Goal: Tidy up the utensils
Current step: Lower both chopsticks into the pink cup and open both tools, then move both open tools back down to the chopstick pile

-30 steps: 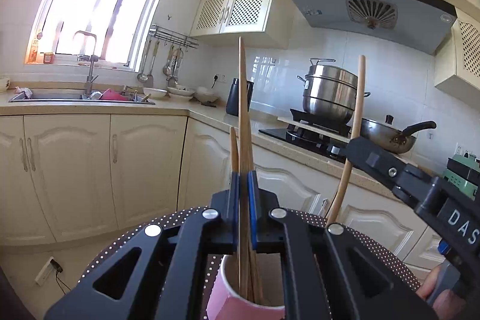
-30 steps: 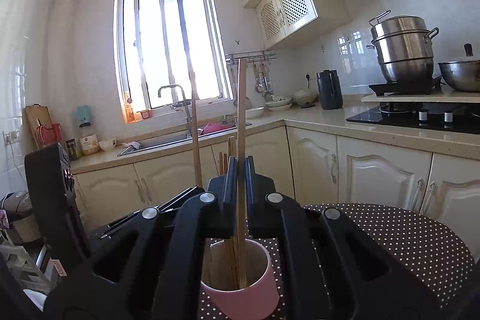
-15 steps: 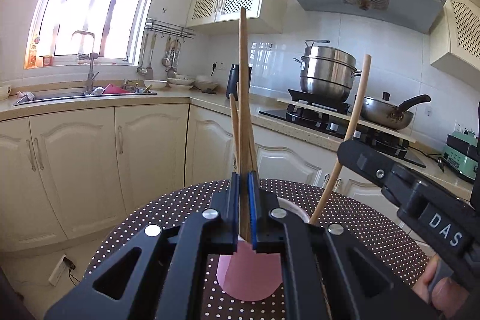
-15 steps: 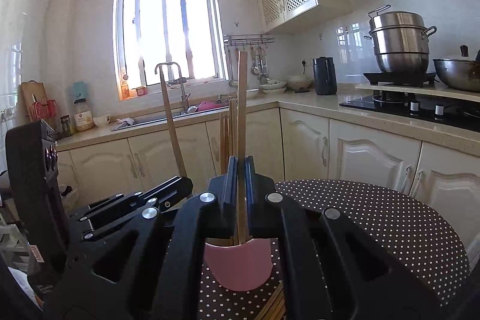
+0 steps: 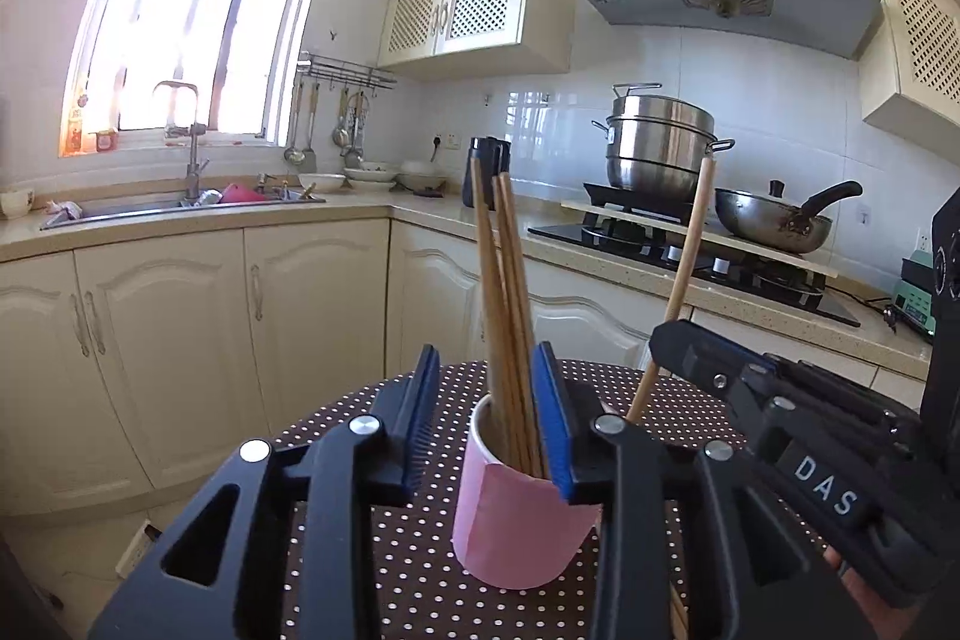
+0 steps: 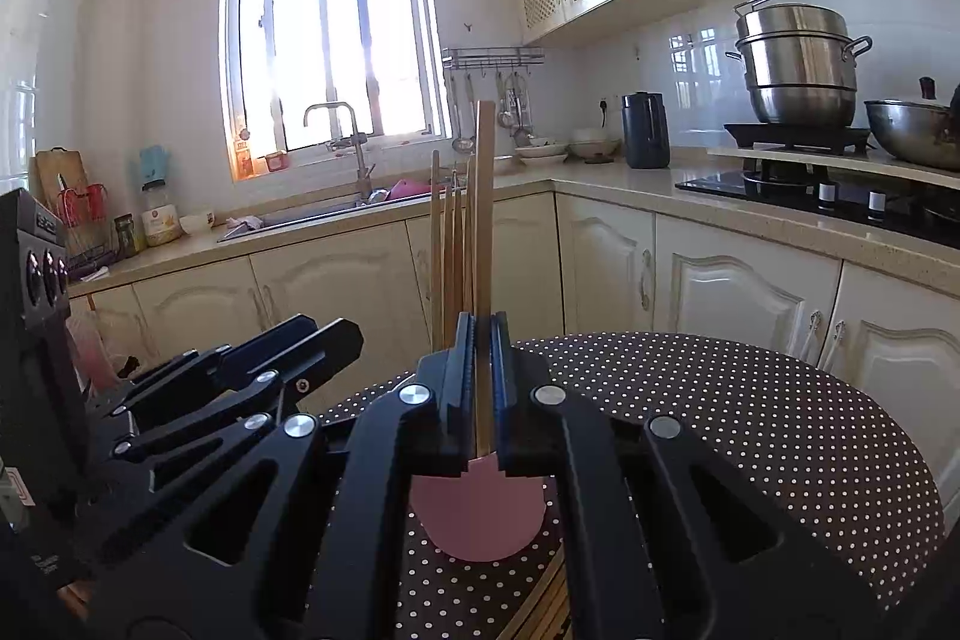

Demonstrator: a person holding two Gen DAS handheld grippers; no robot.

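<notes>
While our left gripper [image 5: 489,412] had just been opening around the chopsticks [image 5: 507,304] in the pink cup [image 5: 516,520], our right gripper [image 6: 482,382] pinched one chopstick [image 6: 483,220], hiding the cup's rim.

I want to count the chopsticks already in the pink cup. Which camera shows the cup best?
The left wrist view: the pink cup shows its rim, its inside and its wall between the open left gripper, chopsticks standing in it. In the right wrist view, the right gripper hides its rim.

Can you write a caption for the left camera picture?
Left gripper open around chopsticks standing in a pink cup.
</notes>
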